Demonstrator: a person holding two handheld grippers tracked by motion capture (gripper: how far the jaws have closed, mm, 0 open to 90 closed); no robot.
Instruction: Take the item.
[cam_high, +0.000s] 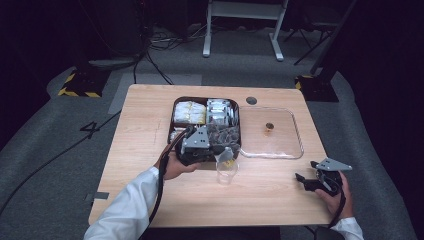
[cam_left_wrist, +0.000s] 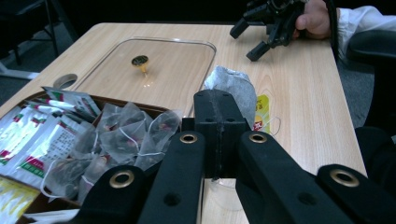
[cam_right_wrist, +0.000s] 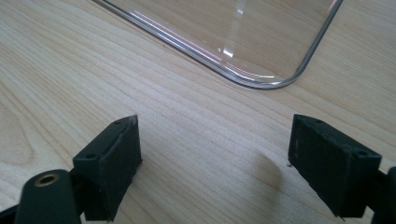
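Note:
My left gripper (cam_high: 218, 153) is shut on a grey mesh tea bag (cam_high: 226, 156) and holds it just over a small clear glass (cam_high: 226, 174) at the middle of the wooden table. In the left gripper view the jaws (cam_left_wrist: 218, 99) are pressed together, and the tea bag (cam_left_wrist: 232, 86) sticks out past the tips with its yellow tag (cam_left_wrist: 263, 111) hanging beside it. My right gripper (cam_high: 306, 171) rests low over the table's front right, open, with bare wood between its pads (cam_right_wrist: 224, 149). It also appears far off in the left gripper view (cam_left_wrist: 246, 42).
A dark tray (cam_high: 172, 116) behind the glass holds white packets, yellow packets and several mesh tea bags (cam_left_wrist: 126, 135). Its clear lid (cam_high: 285, 142) with a small brass knob (cam_high: 269, 128) lies flat to the right. A round hole (cam_high: 251, 100) sits near the table's back edge.

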